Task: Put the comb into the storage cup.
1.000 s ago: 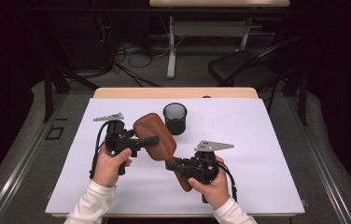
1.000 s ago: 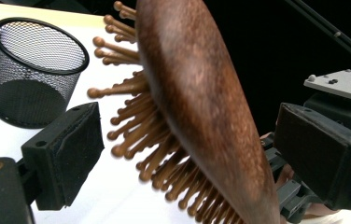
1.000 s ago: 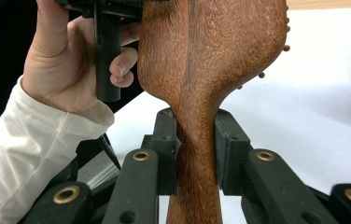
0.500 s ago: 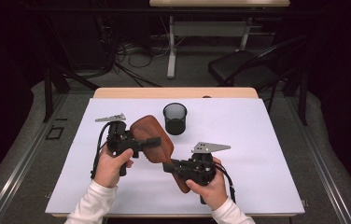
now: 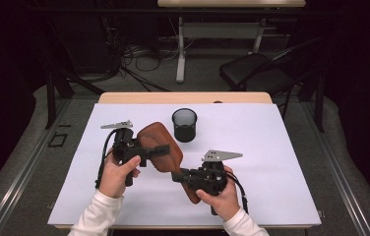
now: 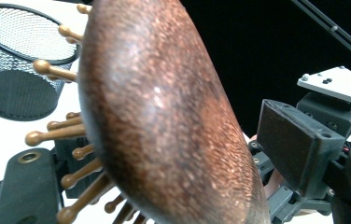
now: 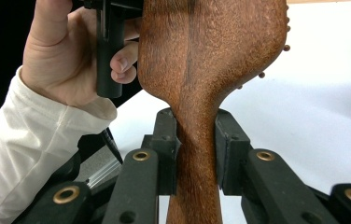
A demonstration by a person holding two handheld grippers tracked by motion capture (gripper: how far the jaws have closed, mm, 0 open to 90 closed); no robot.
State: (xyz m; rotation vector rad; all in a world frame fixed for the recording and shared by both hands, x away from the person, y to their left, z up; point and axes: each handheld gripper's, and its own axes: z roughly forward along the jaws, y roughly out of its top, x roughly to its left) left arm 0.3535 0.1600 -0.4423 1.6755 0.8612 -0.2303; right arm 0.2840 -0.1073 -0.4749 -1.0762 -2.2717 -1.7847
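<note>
Jaws of the right gripper (image 5: 179, 175) clamp the handle of the brown wooden paddle hairbrush (image 5: 161, 147) above the white tabletop (image 5: 271, 147), well inside its edges; the left gripper (image 5: 159, 150) reaches over the brush head. Left gripper view: its jaws have been closing around the head, one pad still apart; the black mesh cup (image 6: 17, 65) behind looks empty. Right gripper view: both pads pinch the handle.

Even overhead light is brightening the white table (image 5: 281, 147); the room beyond is staying dark. Soft shadows are lying under the cup (image 5: 184, 125). The brush (image 6: 164, 116), very near, is showing glare and blurring.
</note>
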